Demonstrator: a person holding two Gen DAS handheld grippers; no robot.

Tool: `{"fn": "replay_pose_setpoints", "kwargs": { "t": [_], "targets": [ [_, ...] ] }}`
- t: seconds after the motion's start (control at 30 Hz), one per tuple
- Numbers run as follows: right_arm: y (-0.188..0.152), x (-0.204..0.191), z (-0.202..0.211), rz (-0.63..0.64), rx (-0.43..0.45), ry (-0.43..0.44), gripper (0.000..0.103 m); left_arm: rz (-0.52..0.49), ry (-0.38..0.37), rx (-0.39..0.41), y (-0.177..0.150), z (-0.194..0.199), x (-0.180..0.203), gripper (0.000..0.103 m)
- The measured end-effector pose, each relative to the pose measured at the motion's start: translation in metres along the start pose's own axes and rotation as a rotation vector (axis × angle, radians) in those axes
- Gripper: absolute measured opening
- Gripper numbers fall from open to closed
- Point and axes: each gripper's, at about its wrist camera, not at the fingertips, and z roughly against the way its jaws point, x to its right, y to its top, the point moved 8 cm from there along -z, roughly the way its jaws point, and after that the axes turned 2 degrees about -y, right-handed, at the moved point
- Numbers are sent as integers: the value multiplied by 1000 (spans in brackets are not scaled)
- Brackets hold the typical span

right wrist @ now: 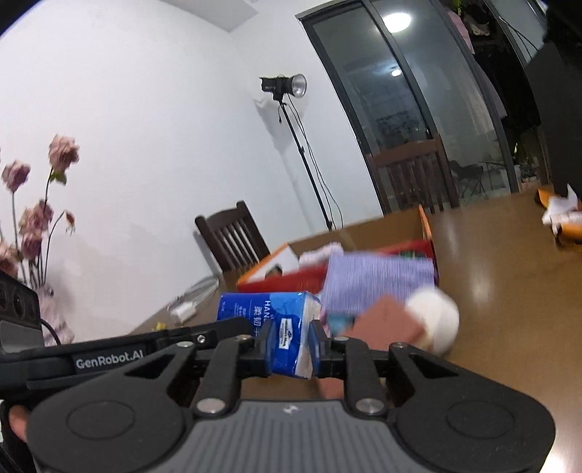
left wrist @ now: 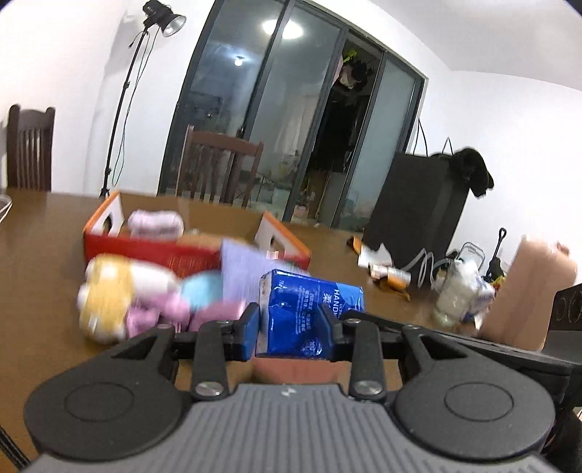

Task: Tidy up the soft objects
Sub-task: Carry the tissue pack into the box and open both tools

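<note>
Right at the centre of the left wrist view, the left gripper [left wrist: 289, 329] has its blue-padded fingers [left wrist: 249, 329] pressed against both sides of a blue tissue pack [left wrist: 309, 309], which bulges up between them. The right wrist view shows the same pack [right wrist: 287, 327] pinched end-on by the right gripper [right wrist: 291, 349], its fingers [right wrist: 318, 347] narrowed onto the wrapper, so both grippers have hold of the one pack, which is lifted a little above the brown table [left wrist: 43, 247].

Just left of the pack in the left wrist view lies a blurred heap of plush things: a yellow and white toy [left wrist: 109, 294] and pink cloth [left wrist: 171, 313], with a pale blue piece [left wrist: 202, 289] behind. A lilac cloth [left wrist: 247, 269] hangs over the near wall of a red and orange cardboard box [left wrist: 145, 251], which sits at mid-left of the frame; a pinkish white bundle [left wrist: 156, 222] lies inside it. In the right wrist view the lilac cloth [right wrist: 378, 283] is at centre right, with a white round soft thing [right wrist: 433, 320] just below it and a brownish blurred shape [right wrist: 385, 324] beside that.

Farther out, dark wooden chairs [left wrist: 218, 167] stand behind the table, a studio lamp [left wrist: 163, 18] on a stand is in the upper left, and glass sliding doors [left wrist: 291, 109] fill the middle. Pink flowers [right wrist: 36, 218] stand at the left edge of the right wrist view.
</note>
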Motion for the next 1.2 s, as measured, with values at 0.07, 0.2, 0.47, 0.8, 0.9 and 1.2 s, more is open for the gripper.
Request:
{"fn": "replay_pose_setpoints", "kwargs": {
  "t": [0.07, 0.2, 0.47, 0.8, 0.9, 1.2],
  "targets": [
    [30, 4, -13, 24, 20, -4, 19, 2, -9, 15, 24, -14, -2, 34],
    [84, 13, -45, 60, 49, -14, 19, 16, -23, 29, 70, -50, -11, 34],
    [166, 63, -152, 62, -8, -65, 20, 87, -80, -40, 132, -169, -62, 35],
    [175, 155, -316, 26, -275, -215, 17, 177, 17, -294, 124, -341, -123, 32],
    [169, 177, -348, 47, -337, -276, 16, 173, 66, -345, 116, -369, -132, 30],
    [161, 183, -365, 134, -340, -323, 20, 92, 138, -336, 116, -355, -139, 51]
  ]
}}
